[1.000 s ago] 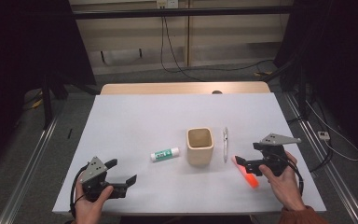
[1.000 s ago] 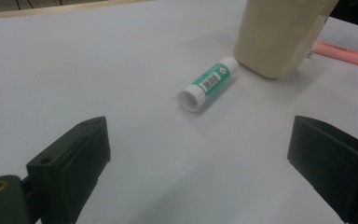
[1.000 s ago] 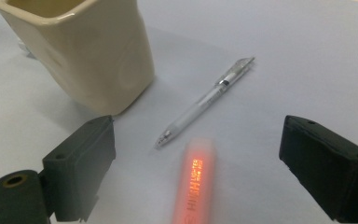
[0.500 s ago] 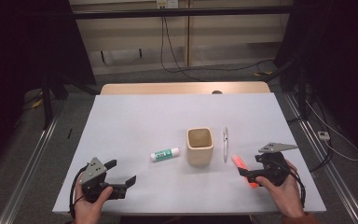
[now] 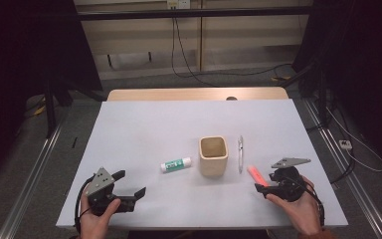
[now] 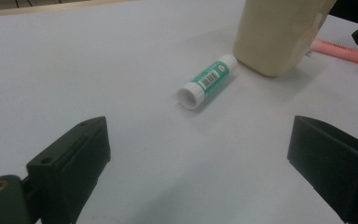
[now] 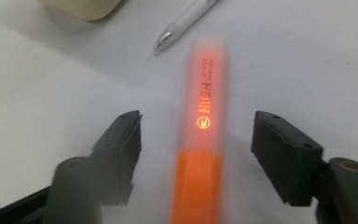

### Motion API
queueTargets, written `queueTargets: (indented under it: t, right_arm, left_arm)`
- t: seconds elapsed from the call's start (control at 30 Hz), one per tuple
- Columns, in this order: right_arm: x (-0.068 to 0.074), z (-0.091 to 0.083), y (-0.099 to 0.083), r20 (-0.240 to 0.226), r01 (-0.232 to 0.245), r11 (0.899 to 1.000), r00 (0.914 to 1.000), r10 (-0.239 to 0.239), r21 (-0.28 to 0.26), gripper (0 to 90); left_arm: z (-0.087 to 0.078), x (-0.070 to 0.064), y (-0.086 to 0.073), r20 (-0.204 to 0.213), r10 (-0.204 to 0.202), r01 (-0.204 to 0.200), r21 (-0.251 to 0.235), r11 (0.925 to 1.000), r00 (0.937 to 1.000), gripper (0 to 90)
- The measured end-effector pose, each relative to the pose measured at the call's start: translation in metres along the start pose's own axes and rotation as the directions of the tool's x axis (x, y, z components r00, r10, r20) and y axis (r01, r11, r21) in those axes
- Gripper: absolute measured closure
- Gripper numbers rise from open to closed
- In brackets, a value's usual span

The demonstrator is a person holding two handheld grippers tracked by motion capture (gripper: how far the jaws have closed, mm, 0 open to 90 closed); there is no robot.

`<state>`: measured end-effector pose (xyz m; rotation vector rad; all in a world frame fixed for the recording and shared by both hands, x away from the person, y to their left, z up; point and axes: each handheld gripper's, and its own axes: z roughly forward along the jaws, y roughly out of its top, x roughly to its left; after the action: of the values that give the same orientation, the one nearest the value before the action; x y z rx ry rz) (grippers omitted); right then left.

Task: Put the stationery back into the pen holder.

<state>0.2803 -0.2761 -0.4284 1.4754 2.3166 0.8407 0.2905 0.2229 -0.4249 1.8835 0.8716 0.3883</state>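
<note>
Two handheld grippers work a white table (image 5: 144,129) that carries four small items: one orange highlighter, one clear pen, one beige square cup and one glue stick. The right gripper (image 5: 263,187), held at the near right edge, has its jaws spread wide with the highlighter (image 5: 256,175) lying flat between them, untouched by either jaw; in the right gripper view the highlighter (image 7: 200,140) runs straight up the middle of the gap, its orange end nearest the camera and its pale translucent cap pointing away. Just beyond that cap lies the pen (image 7: 182,23), its tip toward the highlighter, and in the high view the pen (image 5: 240,154) rests just to the right of the cup (image 5: 213,155), roughly parallel to its side. The cup stands upright near the table's middle. To the cup's left lies the glue stick (image 5: 175,164), on its side, green-labelled with white ends; the left gripper view shows the glue stick (image 6: 208,81) with its far end just beside the cup's base. The left gripper (image 5: 132,188), at the near left edge, is released, holding nothing, and points toward the glue stick from well apart.
</note>
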Motion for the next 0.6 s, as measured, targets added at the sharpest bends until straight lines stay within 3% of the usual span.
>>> queueTargets:
  t: [0.33,0.4,0.6]
  right_arm:
    - [0.0044,0.0076,-0.0020,0.004,0.024,0.997,0.9997,-0.024,0.070,52.5]
    - [0.0074,0.0088,-0.0018,0.029,0.042,0.996,0.9986,-0.045,0.080,54.0]
    - [0.0039,0.0088,-0.0019,0.043,0.014,0.997,0.9989,-0.017,0.077,64.4]
  left_arm:
    - [0.0001,0.0004,-0.0001,-0.003,-0.004,0.004,0.001,1.0000,1.0000,5.6]
    - [0.0001,0.0004,-0.0002,-0.003,-0.004,0.004,0.001,1.0000,1.0000,5.6]
    - [0.0008,0.0003,0.0000,0.000,0.000,0.000,0.004,1.0000,1.0000,5.6]
